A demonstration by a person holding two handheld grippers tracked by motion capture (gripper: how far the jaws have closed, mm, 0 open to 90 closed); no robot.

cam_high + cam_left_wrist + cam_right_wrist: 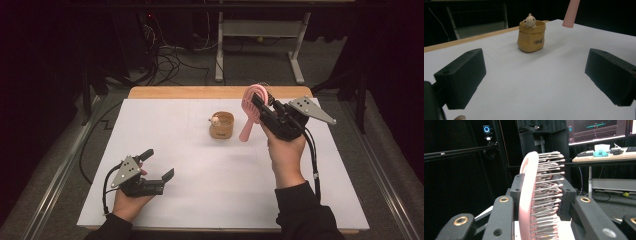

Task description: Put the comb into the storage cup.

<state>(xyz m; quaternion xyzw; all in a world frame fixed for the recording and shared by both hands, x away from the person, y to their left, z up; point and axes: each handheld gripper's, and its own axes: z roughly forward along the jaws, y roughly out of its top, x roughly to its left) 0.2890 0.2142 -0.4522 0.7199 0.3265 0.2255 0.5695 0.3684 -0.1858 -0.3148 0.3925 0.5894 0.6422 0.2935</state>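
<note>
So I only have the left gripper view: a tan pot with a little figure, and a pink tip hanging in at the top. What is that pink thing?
Observer: The handle of a pink hairbrush, lifted off the table.
Operator: Who holds it?
Observer: The right gripper, shut on the brush head, bristles against one jaw.
Operator: Is the brush over the pot?
Observer: No; from the high view it hangs to the right of the pot, apart from it.

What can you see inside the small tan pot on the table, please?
A small cream figurine peeks over the rim of the tan pot, its head and paws showing. The pot's wall hides its lower body and anything else inside.
</note>
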